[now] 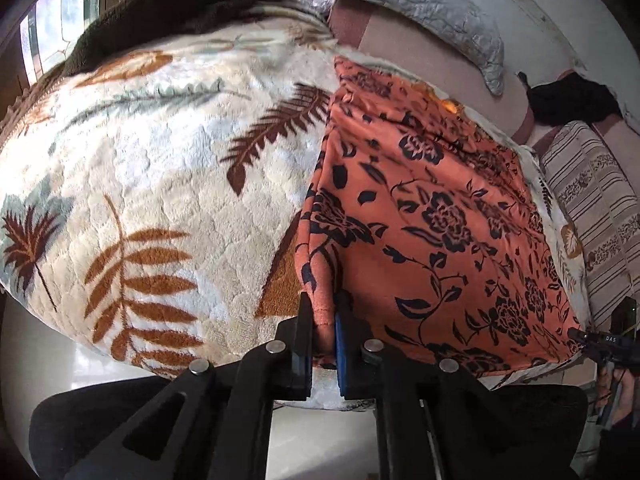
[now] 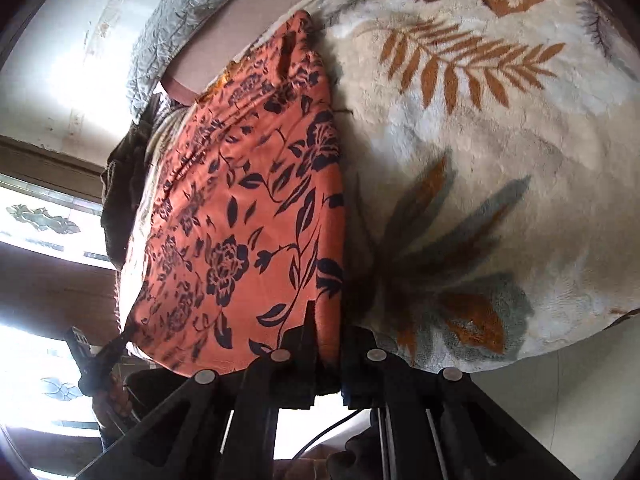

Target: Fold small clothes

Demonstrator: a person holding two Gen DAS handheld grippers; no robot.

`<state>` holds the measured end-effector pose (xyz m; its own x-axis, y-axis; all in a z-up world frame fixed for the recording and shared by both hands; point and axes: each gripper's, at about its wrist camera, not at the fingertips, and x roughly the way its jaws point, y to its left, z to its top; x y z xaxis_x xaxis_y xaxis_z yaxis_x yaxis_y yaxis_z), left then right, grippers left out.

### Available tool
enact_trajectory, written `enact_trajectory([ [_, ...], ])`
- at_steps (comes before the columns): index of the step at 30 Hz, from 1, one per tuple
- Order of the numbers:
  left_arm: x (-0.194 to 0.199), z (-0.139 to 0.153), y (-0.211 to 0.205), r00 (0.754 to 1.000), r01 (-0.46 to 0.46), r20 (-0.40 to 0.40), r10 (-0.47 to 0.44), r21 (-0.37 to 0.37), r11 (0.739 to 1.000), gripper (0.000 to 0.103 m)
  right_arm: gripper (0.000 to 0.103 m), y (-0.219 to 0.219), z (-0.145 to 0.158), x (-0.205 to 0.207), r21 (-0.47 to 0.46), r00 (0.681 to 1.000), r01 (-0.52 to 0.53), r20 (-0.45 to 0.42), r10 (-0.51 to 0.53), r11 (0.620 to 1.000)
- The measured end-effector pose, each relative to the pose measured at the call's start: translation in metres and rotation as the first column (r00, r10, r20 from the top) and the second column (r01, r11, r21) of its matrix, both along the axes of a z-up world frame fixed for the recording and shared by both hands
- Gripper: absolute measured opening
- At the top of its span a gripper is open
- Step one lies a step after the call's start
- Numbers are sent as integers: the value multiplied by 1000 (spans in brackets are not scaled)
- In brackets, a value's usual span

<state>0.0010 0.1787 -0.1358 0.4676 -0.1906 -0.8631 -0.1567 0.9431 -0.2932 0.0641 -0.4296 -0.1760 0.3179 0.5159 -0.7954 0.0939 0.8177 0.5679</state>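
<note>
An orange cloth with a black flower print [image 1: 440, 216] lies spread on a cream leaf-patterned blanket [image 1: 160, 168]. My left gripper [image 1: 325, 320] is shut on the cloth's near left corner at the bed's front edge. In the right wrist view the same cloth [image 2: 240, 200] stretches away, and my right gripper [image 2: 326, 336] is shut on its near right corner. The right gripper also shows at the far right of the left wrist view [image 1: 600, 344]; the left gripper shows at the lower left of the right wrist view [image 2: 100, 356].
A grey quilted pillow [image 1: 420, 4] and a dark brown blanket [image 1: 180, 4] lie at the back of the bed. A striped cloth [image 1: 592, 200] and a black item [image 1: 568, 96] lie to the right. A wall [image 2: 60, 60] stands behind.
</note>
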Motion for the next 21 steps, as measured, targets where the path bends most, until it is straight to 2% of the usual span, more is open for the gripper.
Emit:
enact_trajectory([
  [2,5,-25,-5,997,1,-83,1,23,1000,13,13,0,-26,6,20,996,10,-91,-8,1000],
  [3,4,-27,-6,998,-4,-69,6,25,1000,14,13,-2,-34,8,56,993,28,-118,-21,998],
  [5,2,-22,-8,998,7,-58,-5,31,1000,17,17,-8,-29,7,87,995,49,-89,-41,995],
  [7,2,-23,-9,999,23,-45,-21,48,999,16,18,-8,-30,8,66,996,13,-86,-7,998],
  [10,0,-22,-7,999,23,-49,-21,40,999,8,8,-10,-33,10,75,994,7,-106,1,997],
  [14,-6,6,-4,1000,13,19,-14,42,999,8,8,-14,-1,8,85,1000,14,-3,-14,996],
  [15,-4,1,-2,1000,6,4,-6,32,999,8,8,-14,-2,9,73,1000,9,-8,-8,997],
  [17,2,-25,0,996,2,-89,0,28,1000,8,8,-15,-24,13,44,996,-5,-86,9,999],
  [18,4,-30,0,995,-2,-96,4,24,1000,8,7,-17,-35,14,69,993,4,-118,4,998],
  [19,5,-24,-1,996,5,-94,-1,33,999,8,7,-20,-35,14,88,993,17,-115,-7,996],
  [21,3,-3,-4,1000,10,-20,-9,39,999,8,7,-19,-14,13,76,999,7,-44,-3,997],
])
